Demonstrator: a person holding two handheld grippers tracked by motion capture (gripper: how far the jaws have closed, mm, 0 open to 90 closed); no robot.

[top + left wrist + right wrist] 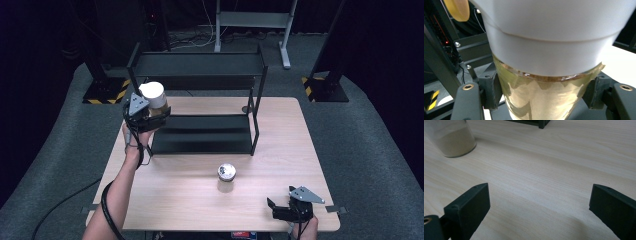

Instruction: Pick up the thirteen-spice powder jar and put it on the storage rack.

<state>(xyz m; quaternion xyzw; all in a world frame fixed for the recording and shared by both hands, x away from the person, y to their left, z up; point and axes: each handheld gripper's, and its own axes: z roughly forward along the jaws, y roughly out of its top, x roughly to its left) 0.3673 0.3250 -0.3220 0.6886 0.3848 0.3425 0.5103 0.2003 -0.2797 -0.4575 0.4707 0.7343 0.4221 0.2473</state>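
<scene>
The left tool (148, 114) pinches a white-lidded jar (154, 98) of yellowish liquid, held in the air at the left end of a black shelf rack (202, 132). The right tool (290, 207) rests at the desk's (280, 150) near right corner, jaws spread with nothing between them. A second jar (226, 177) stands mid-desk.

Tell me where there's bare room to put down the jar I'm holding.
The lower shelf of the black rack looks bare, and so does the top shelf. The table is free left of the standing jar. The near right corner is taken by the right hand-held gripper.
</scene>
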